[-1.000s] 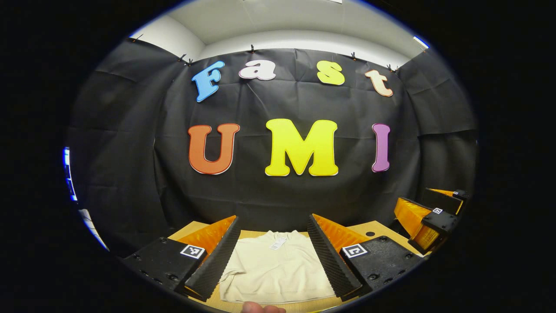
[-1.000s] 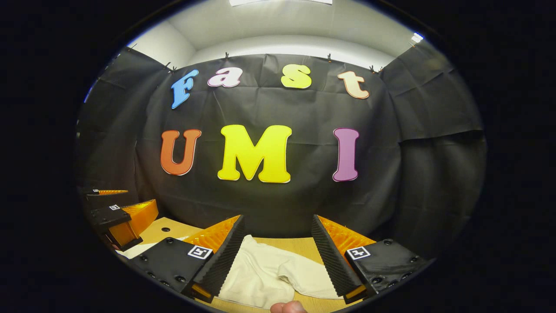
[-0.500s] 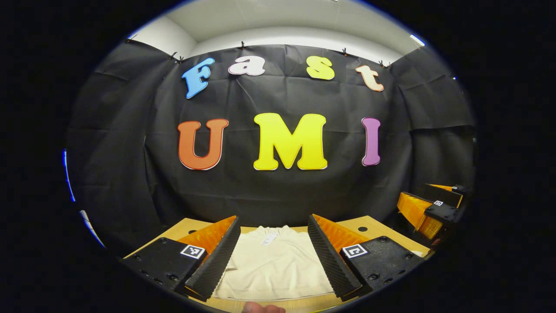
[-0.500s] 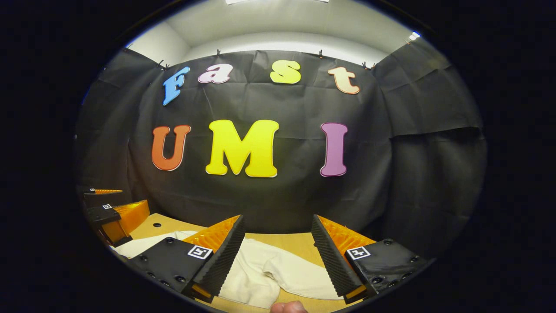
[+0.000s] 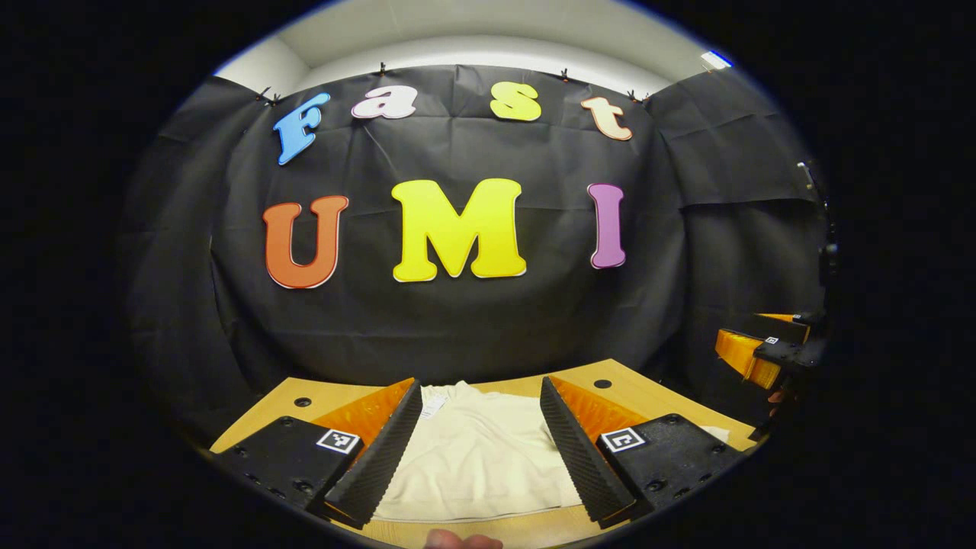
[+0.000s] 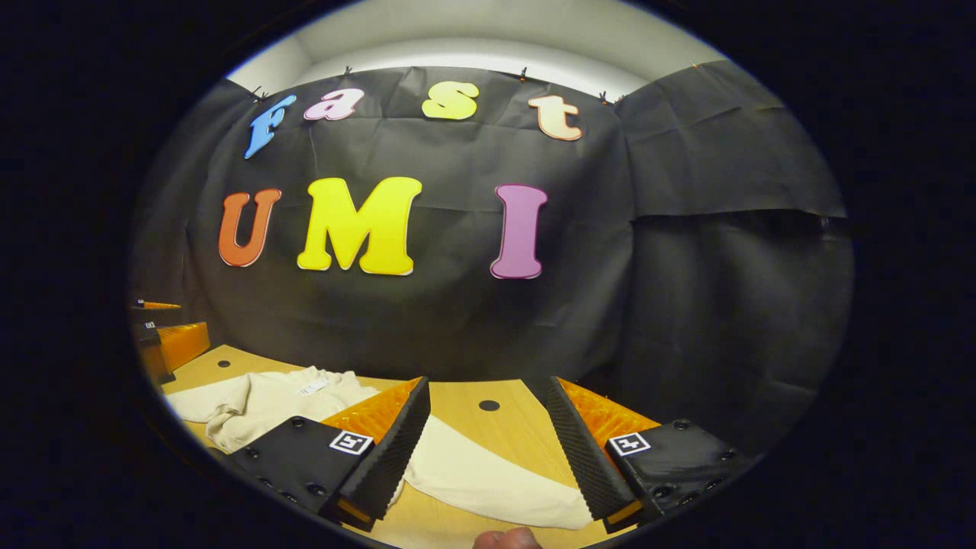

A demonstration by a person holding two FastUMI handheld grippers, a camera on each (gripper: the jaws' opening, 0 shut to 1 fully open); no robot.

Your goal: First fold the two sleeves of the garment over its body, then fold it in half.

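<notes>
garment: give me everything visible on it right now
The garment is a cream, soft knit-looking top lying flat on the wooden table. In the left gripper view its body spreads between the open fingers of the left gripper, with a white tag at the far neck end. In the right gripper view one sleeve stretches out unfolded across the table between the open fingers of the right gripper, and the cloth near the neck is rumpled. Neither gripper presses on it.

The cream garment [image 5: 476, 457] lay flat on the wooden table, low in the left gripper view, its neck label toward the wall. In the right gripper view, one sleeve [image 6: 496, 484] stretched unfolded toward the lower centre.
</notes>
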